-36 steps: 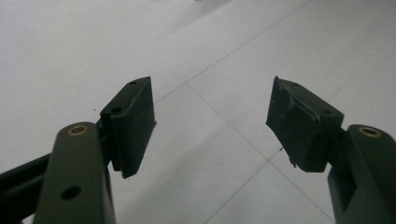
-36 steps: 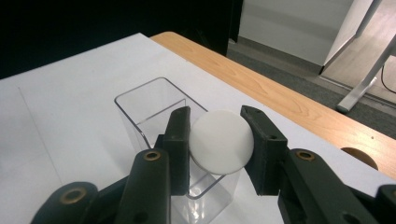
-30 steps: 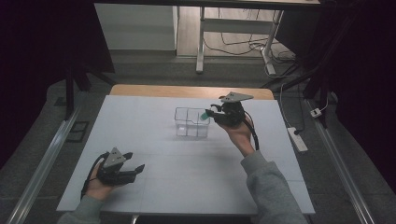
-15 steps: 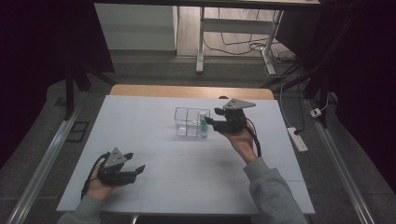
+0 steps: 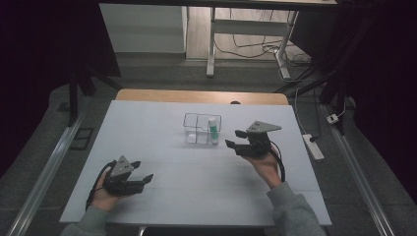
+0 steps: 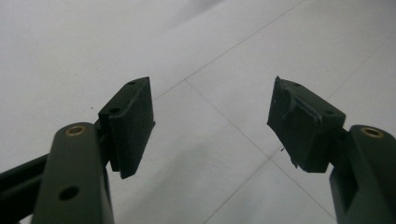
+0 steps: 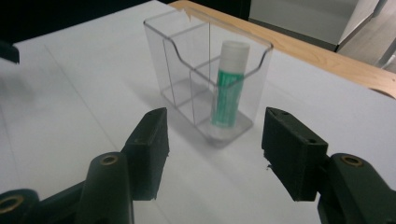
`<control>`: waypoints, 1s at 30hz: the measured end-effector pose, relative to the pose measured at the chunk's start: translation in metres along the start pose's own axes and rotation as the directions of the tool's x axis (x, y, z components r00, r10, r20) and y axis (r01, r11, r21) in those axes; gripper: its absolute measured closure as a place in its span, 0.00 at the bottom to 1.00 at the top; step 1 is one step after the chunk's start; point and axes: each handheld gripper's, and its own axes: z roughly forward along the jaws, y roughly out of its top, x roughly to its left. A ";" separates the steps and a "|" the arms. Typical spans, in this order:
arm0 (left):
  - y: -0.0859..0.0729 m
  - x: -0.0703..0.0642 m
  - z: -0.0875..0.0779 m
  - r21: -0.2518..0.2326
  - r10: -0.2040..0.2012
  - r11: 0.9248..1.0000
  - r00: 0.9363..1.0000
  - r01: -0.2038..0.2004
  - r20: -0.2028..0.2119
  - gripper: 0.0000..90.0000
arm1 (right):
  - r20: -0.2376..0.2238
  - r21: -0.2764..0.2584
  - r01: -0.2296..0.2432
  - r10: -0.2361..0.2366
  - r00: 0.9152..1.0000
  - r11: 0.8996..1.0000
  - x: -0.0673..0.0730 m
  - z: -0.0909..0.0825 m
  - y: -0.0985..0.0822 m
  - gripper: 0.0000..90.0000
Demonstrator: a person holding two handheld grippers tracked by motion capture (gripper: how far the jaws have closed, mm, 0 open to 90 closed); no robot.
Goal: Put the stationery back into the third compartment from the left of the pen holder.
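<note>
At four o'clock on the white worktop [image 5: 196, 172], the right hand-held gripper [image 5: 235, 140] sits in the person's raised hand with its jaws apart and nothing between them; they have just been opening. Its jaws point toward nine o'clock in the high view, straight at the clear acrylic organizer [image 5: 201, 129], which stands just beside the jaw tips but apart from them. In the right gripper view the glue stick [image 7: 227, 84] lies dead ahead at twelve o'clock, framed between the two black pads [image 7: 150, 149].

That glue stick [image 5: 213, 129], white-capped with a green label, stands upright in the organizer's right-hand compartment, the one nearest this gripper. Its long axis runs vertical, cap up, base on the compartment floor. The organizer [image 7: 205, 79] has its other compartments bare.

Far off at seven o'clock, the left hand-held gripper [image 5: 142, 171] rests low over the worktop, jaws likewise spread on nothing, aimed toward three o'clock. The right hand is plainly the nearer one, so I judge any further handling of the stick falls to it.
</note>
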 end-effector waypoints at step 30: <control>-0.002 0.000 0.000 0.001 -0.005 1.000 1.000 0.005 0.002 0.34 | 0.061 0.072 0.031 -0.035 0.998 0.997 -0.002 -0.085 -0.087 0.45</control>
